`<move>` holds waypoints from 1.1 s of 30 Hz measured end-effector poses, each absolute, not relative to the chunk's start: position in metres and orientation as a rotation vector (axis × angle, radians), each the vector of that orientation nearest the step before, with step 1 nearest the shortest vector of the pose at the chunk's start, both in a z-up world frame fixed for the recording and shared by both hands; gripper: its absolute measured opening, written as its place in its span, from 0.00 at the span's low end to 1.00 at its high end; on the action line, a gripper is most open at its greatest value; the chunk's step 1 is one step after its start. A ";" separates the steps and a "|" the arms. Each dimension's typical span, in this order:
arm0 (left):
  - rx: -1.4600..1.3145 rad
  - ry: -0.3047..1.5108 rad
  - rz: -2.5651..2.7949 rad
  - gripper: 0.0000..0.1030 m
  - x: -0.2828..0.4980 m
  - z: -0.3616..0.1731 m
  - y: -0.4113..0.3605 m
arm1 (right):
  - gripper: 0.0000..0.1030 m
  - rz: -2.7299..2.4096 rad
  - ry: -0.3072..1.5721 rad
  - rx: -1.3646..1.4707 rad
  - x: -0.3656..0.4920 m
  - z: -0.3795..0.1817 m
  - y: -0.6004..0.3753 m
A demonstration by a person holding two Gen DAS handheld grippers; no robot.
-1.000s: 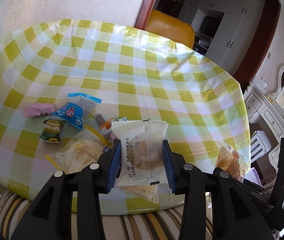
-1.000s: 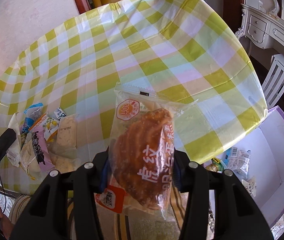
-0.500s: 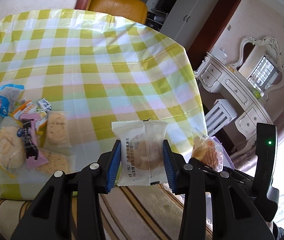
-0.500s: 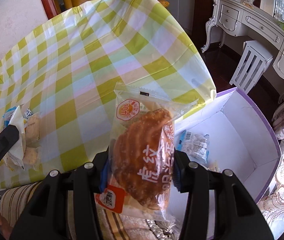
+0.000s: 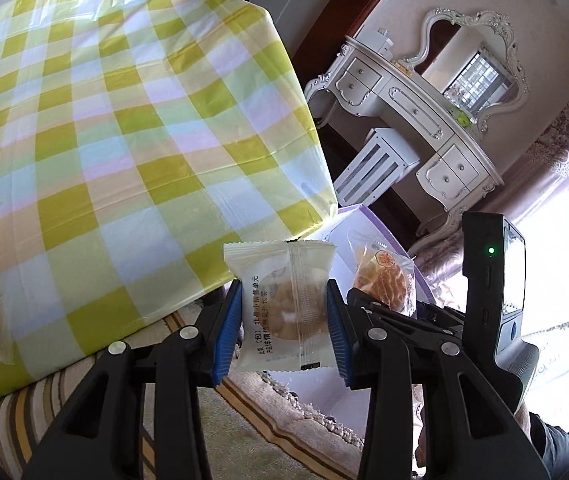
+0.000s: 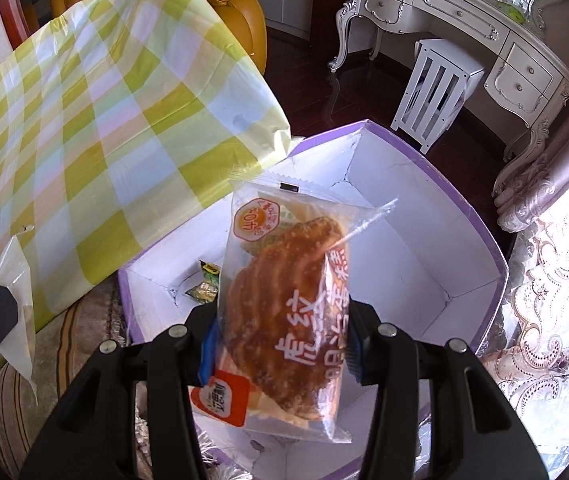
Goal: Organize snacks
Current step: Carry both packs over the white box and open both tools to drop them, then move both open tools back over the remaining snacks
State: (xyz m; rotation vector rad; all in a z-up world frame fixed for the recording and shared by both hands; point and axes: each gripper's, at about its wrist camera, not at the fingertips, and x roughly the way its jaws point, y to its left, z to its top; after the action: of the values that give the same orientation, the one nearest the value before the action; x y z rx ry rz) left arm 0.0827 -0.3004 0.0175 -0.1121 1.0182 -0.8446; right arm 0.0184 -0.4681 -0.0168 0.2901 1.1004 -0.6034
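Left view: left tongs (image 5: 284,328) clamp a white cookie pack (image 5: 280,308) between blue pads, held off the table's (image 5: 124,120) edge. Box (image 5: 348,224) just beyond; right tongs (image 5: 400,316) at right with their cake.

Right view: right tongs (image 6: 278,344) grip a cake pack (image 6: 284,308) above the open box (image 6: 424,240). Small snack (image 6: 204,288) lies inside, left of the cake.

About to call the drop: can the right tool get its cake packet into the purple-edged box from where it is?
Probably yes. The right tool holds the cake packet over the open box, nothing covers the opening, and only a few small snacks lie inside. The tablecloth corner overhangs only the far edge.
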 end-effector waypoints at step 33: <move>-0.126 0.942 -0.794 0.61 0.099 0.028 -0.271 | 0.75 -0.567 0.995 0.217 0.039 0.012 -0.424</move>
State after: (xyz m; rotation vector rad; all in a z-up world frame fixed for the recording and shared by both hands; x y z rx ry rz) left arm 0.0991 -0.2714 0.0279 -0.1263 0.9425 -0.7940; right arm 0.0392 -0.4239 0.0116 0.2172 0.9953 -0.5675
